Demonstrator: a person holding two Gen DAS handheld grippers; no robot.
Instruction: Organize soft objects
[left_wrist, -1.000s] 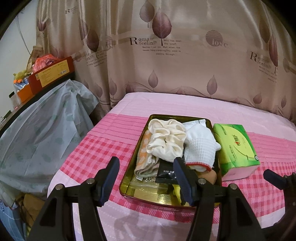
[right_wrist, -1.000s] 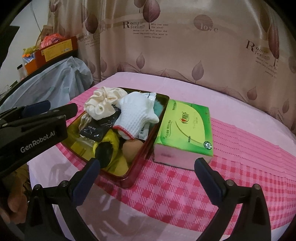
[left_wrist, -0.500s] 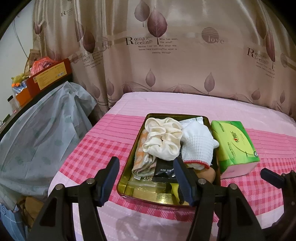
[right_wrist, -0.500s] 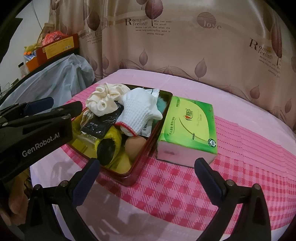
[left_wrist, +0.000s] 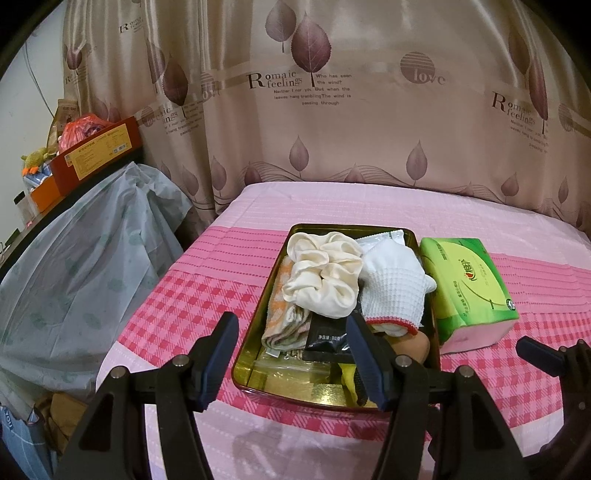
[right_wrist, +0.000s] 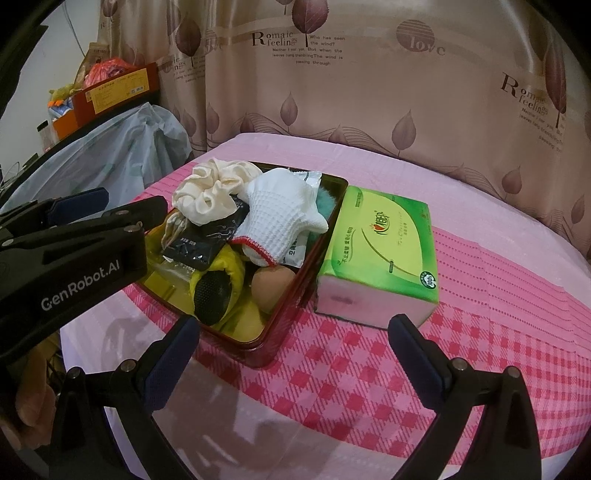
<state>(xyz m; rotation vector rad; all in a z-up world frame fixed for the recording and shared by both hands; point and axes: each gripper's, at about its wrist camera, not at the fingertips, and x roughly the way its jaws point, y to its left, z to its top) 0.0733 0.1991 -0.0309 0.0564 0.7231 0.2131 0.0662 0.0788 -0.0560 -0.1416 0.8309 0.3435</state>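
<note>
A gold metal tray (left_wrist: 255, 347) (right_wrist: 325, 236) on the pink checked table holds a cream scrunchie (left_wrist: 321, 277) (right_wrist: 210, 192), a white knit glove (left_wrist: 395, 291) (right_wrist: 277, 218), an orange striped towel (left_wrist: 286, 325), a black sachet (left_wrist: 327, 338) (right_wrist: 207, 240), a yellow-black item (right_wrist: 218, 284) and a tan sponge (right_wrist: 275, 288). My left gripper (left_wrist: 291, 363) is open and empty, above the tray's near edge. My right gripper (right_wrist: 291, 360) is open and empty, in front of the tray corner and a green tissue pack (right_wrist: 380, 254) (left_wrist: 469, 288).
A leaf-patterned curtain (left_wrist: 332, 110) hangs behind the table. A plastic-covered piece of furniture (left_wrist: 81, 266) stands to the left with orange boxes (left_wrist: 96, 151) on it. The table's near edge lies just below both grippers.
Both grippers have drawn back a little from the tray and risen slightly; the tray and tissue pack appear a bit farther away. Both stay open and nothing on the table has moved.
</note>
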